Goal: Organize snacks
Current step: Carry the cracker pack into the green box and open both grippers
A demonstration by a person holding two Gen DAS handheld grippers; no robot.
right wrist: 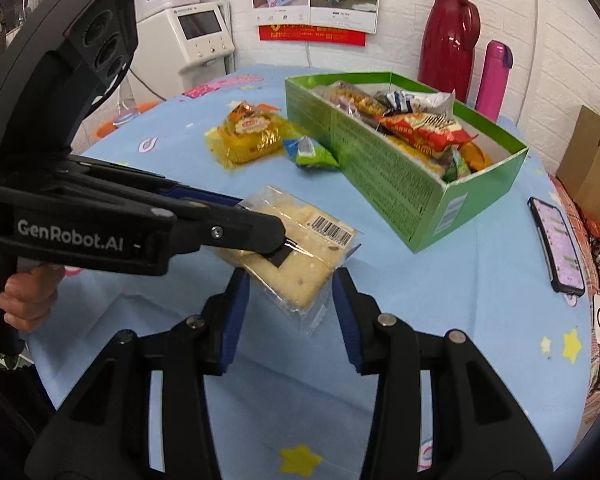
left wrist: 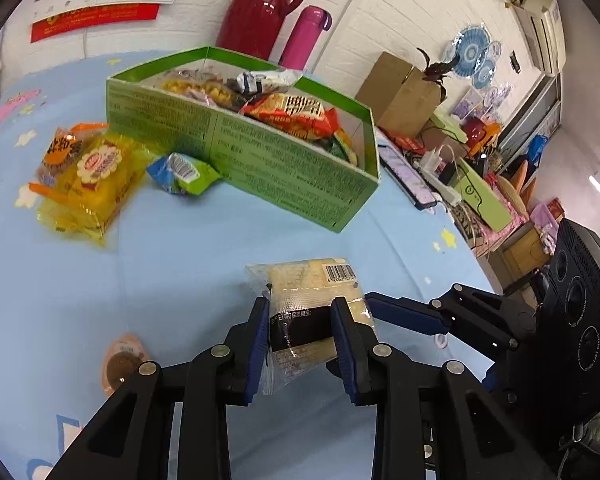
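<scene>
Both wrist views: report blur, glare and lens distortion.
Left wrist view: the yellow snack packs are smeared by blur, the cracker packet stays sharp, and the green box walls bow. Right wrist view: mostly sharp, glare streaks the red thermos, and dark fisheye corners frame the image.

A broad strip of bare blue tablecloth [right wrist: 480, 272] lies open between the clear cracker packet [right wrist: 300, 248] and the long side of the green box [right wrist: 400, 184], wide enough for fingers to pass. The box's upright walls block a low approach; its top is open, though heaped wrappers fill most of it, leaving a bare pocket at the near right end. To the box's left, a yellow cake packet [left wrist: 88, 184] and a small blue-green packet [left wrist: 180, 174] crowd the cloth, the latter touching the box wall. A phone [right wrist: 558, 244] lies near the table's right edge. Behind the box, a red flask [right wrist: 448, 40] and pink bottle [right wrist: 494, 76] close off the far side
</scene>
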